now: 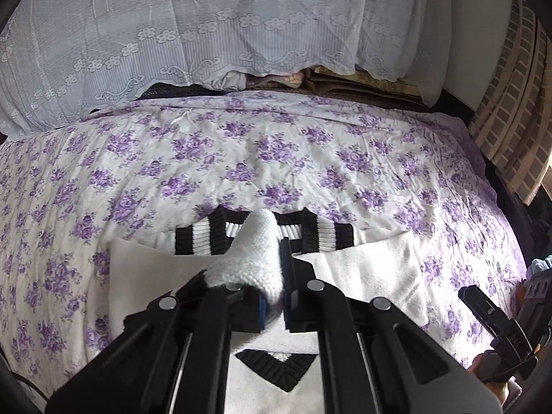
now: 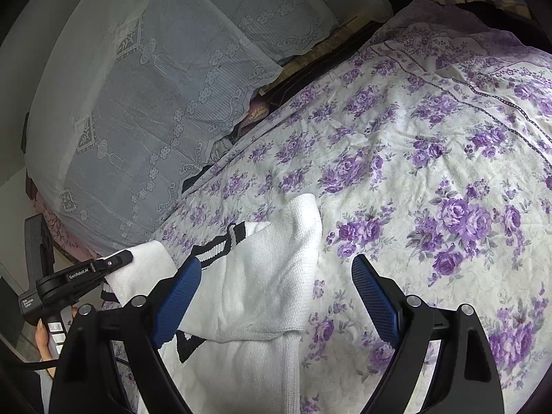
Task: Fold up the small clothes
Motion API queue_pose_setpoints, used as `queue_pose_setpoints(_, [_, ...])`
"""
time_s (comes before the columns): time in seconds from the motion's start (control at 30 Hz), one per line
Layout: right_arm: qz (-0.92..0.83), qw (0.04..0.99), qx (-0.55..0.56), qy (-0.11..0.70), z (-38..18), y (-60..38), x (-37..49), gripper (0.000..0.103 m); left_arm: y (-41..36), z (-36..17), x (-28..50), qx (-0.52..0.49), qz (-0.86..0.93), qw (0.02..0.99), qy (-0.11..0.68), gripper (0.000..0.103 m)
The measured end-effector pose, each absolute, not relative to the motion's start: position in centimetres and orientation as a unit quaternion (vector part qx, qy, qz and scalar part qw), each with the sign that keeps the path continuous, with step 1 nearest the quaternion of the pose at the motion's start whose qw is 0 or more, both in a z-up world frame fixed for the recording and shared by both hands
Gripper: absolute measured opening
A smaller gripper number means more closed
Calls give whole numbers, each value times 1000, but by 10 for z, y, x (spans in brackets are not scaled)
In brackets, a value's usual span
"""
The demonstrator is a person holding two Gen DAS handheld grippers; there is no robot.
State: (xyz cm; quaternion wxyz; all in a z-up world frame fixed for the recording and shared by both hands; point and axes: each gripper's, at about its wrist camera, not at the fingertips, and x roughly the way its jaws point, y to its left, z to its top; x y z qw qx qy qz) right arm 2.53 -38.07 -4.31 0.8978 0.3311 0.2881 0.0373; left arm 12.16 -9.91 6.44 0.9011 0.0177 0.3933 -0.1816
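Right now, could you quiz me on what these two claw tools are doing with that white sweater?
1. True or false: the left gripper is shut on the white sweater.
2. Which gripper stands open with nothing between its pads: A left, B right?
3. What colour are the flowers on the bedspread?

Key: 1 true; 2 B, the right gripper; 3 purple.

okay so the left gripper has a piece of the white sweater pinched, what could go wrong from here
1. The left gripper is shut on a bunched fold of the white sweater; a thick knit could slip from the pads mid-fold.
2. The right gripper hangs open above the sweater and pins nothing, so the whole garment might drag across the floral bedsheet rather than crease.
3. The striped cuffs may end up uneven.
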Motion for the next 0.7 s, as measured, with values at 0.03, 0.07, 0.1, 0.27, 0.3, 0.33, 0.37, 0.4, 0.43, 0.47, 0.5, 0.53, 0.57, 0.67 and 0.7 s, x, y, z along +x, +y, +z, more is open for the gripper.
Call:
queue_pose_setpoints(0.03, [36,897,333,287,-43,-382,25,89,-106,60,120,24,-184,899,396,6])
queue_pose_setpoints(0.07, [35,897,334,287,-44,-382,25,89,-113,54,118,34,-185,898,398,6])
queue_pose_setpoints(0.1, [34,897,335,287,-44,-383,25,89,-120,47,116,44,-186,896,401,6])
queue_pose_setpoints(0.27, [28,897,331,291,-46,-385,26,89,-141,8,104,92,-183,881,428,76])
queue_pose_setpoints(0.3, [27,897,332,291,-47,-386,27,89,-141,6,98,106,-183,882,422,76])
queue_pose_setpoints(0.33, [26,897,333,291,-47,-387,27,89,-139,6,91,119,-185,882,416,77])
queue_pose_setpoints(0.37, [28,897,333,290,-47,-387,27,89,-136,9,83,130,-191,883,409,78])
queue_pose_setpoints(0.4, [30,898,332,288,-47,-387,27,89,-130,12,76,138,-198,883,402,81])
queue_pose_setpoints(0.43, [33,900,327,286,-46,-386,27,89,-122,17,70,144,-200,885,394,88])
queue_pose_setpoints(0.47, [37,903,321,284,-44,-384,27,89,-111,22,63,151,-193,891,381,96])
queue_pose_setpoints(0.5, [42,906,312,281,-42,-381,27,89,-98,28,58,158,-182,899,366,97])
queue_pose_setpoints(0.53, [52,910,302,280,-41,-375,28,89,-85,32,55,161,-170,905,355,98])
queue_pose_setpoints(0.57, [65,914,287,279,-38,-368,28,89,-70,36,54,160,-158,910,348,98])
queue_pose_setpoints(0.67, [102,926,229,281,-27,-332,28,89,-20,38,68,137,-101,922,347,98])
queue_pose_setpoints(0.7, [118,929,206,285,-22,-315,28,89,-3,35,77,124,-76,924,354,98])
